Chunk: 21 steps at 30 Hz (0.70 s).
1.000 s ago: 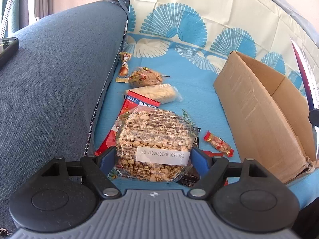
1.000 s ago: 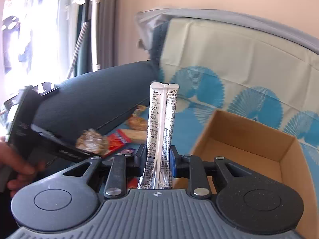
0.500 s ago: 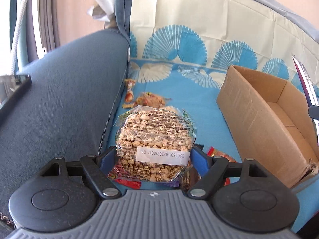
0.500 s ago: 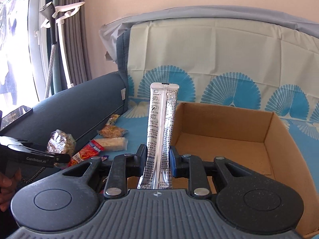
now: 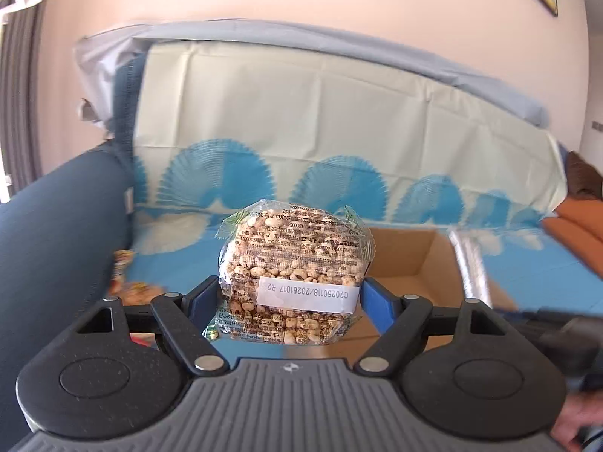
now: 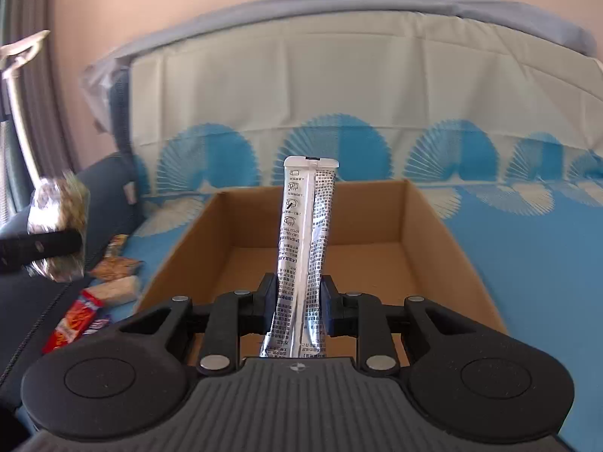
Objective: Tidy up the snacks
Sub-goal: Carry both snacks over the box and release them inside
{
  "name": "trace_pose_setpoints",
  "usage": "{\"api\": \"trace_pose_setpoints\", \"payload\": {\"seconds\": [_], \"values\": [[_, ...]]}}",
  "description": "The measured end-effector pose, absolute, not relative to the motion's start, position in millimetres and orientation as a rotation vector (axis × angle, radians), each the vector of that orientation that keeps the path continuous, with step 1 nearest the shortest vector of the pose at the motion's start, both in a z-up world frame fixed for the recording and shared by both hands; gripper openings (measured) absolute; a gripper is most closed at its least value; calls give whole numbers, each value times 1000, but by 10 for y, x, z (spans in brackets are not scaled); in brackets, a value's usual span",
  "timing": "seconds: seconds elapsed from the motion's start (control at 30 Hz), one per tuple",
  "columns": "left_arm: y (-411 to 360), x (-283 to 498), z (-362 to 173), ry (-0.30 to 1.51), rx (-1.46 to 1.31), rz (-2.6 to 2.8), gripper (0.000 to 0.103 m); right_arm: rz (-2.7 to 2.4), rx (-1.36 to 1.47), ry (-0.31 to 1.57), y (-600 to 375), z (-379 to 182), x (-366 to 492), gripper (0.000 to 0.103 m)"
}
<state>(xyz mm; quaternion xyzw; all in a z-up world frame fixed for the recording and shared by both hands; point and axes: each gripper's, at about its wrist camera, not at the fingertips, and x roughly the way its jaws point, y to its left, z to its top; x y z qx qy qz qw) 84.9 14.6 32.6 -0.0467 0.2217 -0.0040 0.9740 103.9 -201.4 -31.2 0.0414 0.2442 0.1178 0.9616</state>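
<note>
- The left gripper (image 5: 292, 293) has its 2 blue pads spread wide and pressed on the flanks of the puffed-grain packet (image 5: 294, 275); the packet is broad, so a wide clamp across its middle keeps it level and clear of the seat.
- The right gripper (image 6: 299, 303) is nearly closed on the silver stick sachet (image 6: 305, 248), pinched low so the sachet stands upright toward 12 o'clock, its lower end tucked behind the tool body.
- The cardboard box (image 6: 452, 241) lies open-topped directly ahead of the right gripper, at 12 o'clock; it looks empty, and its near rim is hidden behind the tool.
- In the left view the box sits at about 2 o'clock behind the packet; that picture is blurred, so its edges are hard to place.
- 4 or so loose snacks (image 6: 113, 263) lie at 9 o'clock on the blue seat cover (image 6: 527, 245), against the dark armrest (image 6: 41, 301).
- Open room: the box mouth is wide and unobstructed above; the seat at 3 o'clock is free. My judgement is that the 2 tools, close together over one opening, are the main crowding risk.
</note>
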Motion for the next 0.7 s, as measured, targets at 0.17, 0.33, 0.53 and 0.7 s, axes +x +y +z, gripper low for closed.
{"api": "trace_pose_setpoints", "payload": {"seconds": [0.17, 0.33, 0.53, 0.7], "values": [[-212, 1135, 425, 453, -81, -42, 84, 179, 120, 520, -2135, -371, 1104, 25], [-457, 1302, 439, 463, -54, -77, 84, 169, 124, 507, -2181, -352, 1086, 25], [-541, 1400, 453, 477, -76, -86, 84, 162, 136, 518, -2259, -367, 1114, 25], [-607, 1455, 506, 481, -75, -93, 84, 160, 144, 521, -2270, -368, 1120, 27]]}}
